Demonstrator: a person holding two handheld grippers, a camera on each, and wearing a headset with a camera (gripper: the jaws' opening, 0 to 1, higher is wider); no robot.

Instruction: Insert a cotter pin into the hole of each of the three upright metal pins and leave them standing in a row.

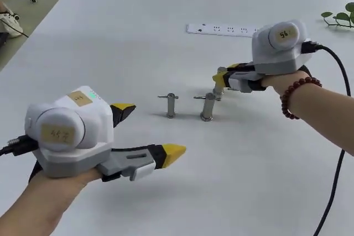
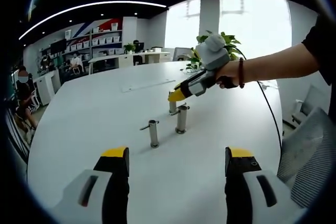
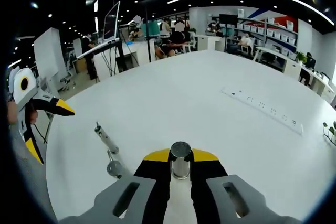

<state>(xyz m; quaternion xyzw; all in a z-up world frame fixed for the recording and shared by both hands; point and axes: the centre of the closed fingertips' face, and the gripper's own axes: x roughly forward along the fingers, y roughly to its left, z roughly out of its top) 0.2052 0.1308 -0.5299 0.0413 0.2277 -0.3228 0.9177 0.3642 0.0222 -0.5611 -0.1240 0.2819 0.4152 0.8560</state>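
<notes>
Three upright metal pins stand in a row on the white table [image 1: 166, 42]. The first pin [image 1: 171, 105] [image 2: 153, 132] [image 3: 107, 140] and the second pin [image 1: 208, 106] [image 2: 181, 118] [image 3: 114, 169] each carry a thin cotter pin through the top. My right gripper [image 1: 220, 79] [image 3: 180, 157] is shut on the third metal pin [image 1: 219, 91] [image 3: 180, 161], which stands behind the second; I cannot tell whether it holds a cotter pin. The right gripper [image 2: 177, 96] reaches in from the right. My left gripper [image 1: 148, 131] [image 2: 177, 156] hovers open and holds nothing, well in front of the row.
A white power strip [image 1: 221, 29] [image 3: 262, 109] lies at the far side of the table. A green plant [image 1: 340, 17] sits at the right edge. The right gripper's black cable [image 1: 340, 153] hangs down on the right. People sit at desks in the background.
</notes>
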